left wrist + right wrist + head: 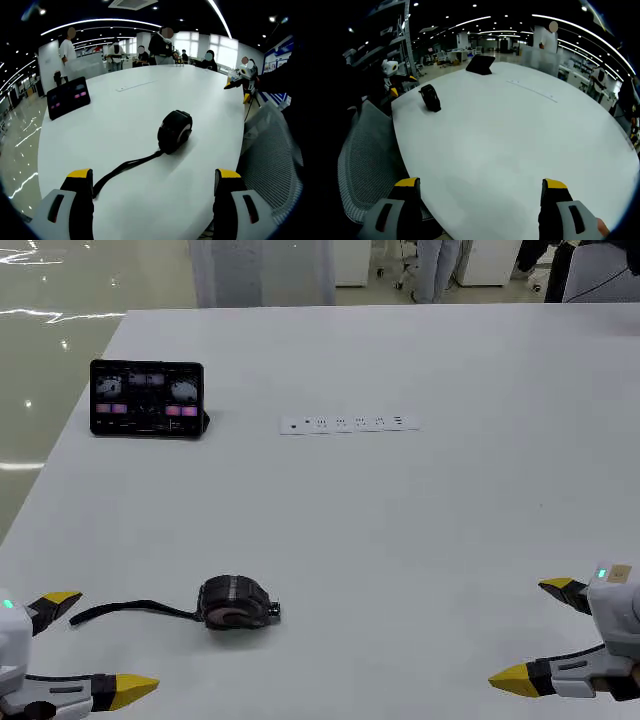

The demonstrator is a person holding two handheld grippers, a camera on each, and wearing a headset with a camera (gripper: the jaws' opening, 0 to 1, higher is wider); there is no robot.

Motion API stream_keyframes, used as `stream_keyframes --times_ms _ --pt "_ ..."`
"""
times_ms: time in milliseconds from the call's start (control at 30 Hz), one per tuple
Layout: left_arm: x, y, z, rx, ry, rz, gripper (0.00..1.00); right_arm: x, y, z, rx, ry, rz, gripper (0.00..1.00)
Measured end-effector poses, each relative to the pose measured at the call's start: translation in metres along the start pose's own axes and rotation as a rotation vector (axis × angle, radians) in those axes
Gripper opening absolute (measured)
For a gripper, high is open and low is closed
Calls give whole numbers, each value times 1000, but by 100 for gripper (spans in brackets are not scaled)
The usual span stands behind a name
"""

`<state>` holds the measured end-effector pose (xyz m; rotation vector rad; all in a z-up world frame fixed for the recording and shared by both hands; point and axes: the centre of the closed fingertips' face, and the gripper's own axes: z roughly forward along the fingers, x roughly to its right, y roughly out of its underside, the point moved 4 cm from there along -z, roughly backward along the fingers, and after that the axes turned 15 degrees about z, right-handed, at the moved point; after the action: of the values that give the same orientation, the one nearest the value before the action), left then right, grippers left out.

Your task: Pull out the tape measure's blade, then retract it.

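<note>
A black tape measure (236, 603) lies on the white table (400, 520) near the front left, its black wrist strap (130, 609) trailing to the left. My left gripper (88, 645) is open at the front left corner, the strap's end lying between its yellow fingertips. In the left gripper view the tape measure (175, 130) sits ahead of the open left gripper (154, 181), with the strap (124, 167) running back toward it. My right gripper (545, 633) is open at the front right edge, far from the tape measure (430, 97), which shows at the far left ahead of the right gripper (480, 189).
A black tablet (147, 398) stands on a stand at the back left. A white power strip (348, 423) lies flat in the middle of the table. A grey mesh chair (365, 165) sits by the table's near edge. Several people stand beyond the far side (161, 44).
</note>
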<state>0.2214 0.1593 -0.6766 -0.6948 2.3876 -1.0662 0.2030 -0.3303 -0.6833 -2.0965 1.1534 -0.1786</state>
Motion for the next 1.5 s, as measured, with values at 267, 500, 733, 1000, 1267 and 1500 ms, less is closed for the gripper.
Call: stream_keyframes --times_ms 267,500,733,1000,1267,1500 --pt "0 1 1 -9 13 -3 99 -1 1 -2 -7 2 9 99" --pt "-1 0 0 -2 18 -1 99 -1 2 -3 -19 2 9 99" --pt "0 -1 0 6 27 23 99 3 -1 -3 -19 5 -8 99" --pt "-5 -5 6 -10 63 44 99 -1 -11 2 -20 -18 -24 99" --pt "-3 -15 19 -48 145 149 99 -12 -31 17 12 -96 -92 99" --pt "5 -16 32 -111 238 184 99 -14 -43 32 -15 -97 -152 99"
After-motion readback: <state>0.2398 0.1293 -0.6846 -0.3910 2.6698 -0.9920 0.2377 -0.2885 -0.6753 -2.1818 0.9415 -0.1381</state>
